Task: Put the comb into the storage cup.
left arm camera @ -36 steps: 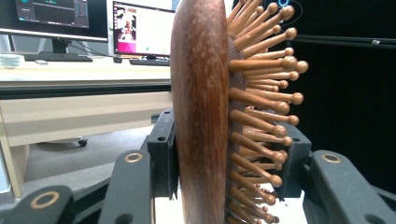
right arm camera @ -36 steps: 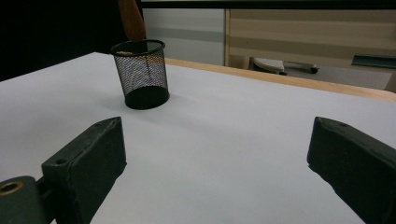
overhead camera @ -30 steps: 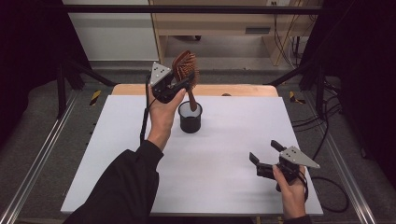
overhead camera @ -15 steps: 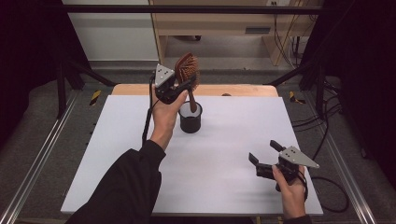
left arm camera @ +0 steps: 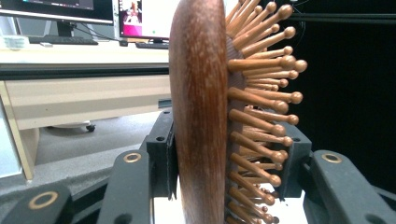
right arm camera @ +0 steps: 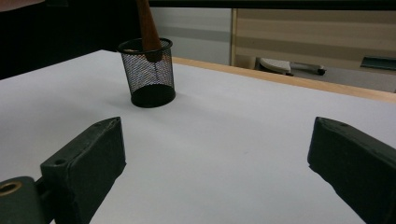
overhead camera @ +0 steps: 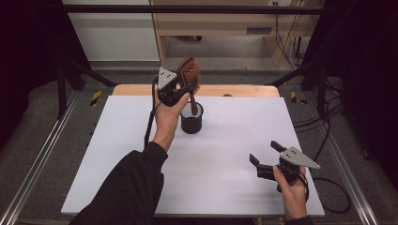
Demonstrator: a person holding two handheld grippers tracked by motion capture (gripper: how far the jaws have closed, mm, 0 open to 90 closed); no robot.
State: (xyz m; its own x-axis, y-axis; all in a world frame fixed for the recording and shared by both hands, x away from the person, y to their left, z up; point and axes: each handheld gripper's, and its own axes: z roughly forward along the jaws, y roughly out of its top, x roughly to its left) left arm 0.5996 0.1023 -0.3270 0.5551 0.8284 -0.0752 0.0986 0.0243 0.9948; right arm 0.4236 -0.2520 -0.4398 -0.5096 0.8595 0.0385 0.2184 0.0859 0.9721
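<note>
Left gripper clamps the wooden hairbrush head at twelve o'clock, handle inside the mesh cup; a tilt could topple it; right gripper gapes empty at five.

Wooden brush stands upright, its dark brown oval head raised, pegs with rounded tips fanning off one face. Its handle dips into the cup, a black mesh cylinder standing upright on the tabletop near the far edge, a little left of the middle.
</note>
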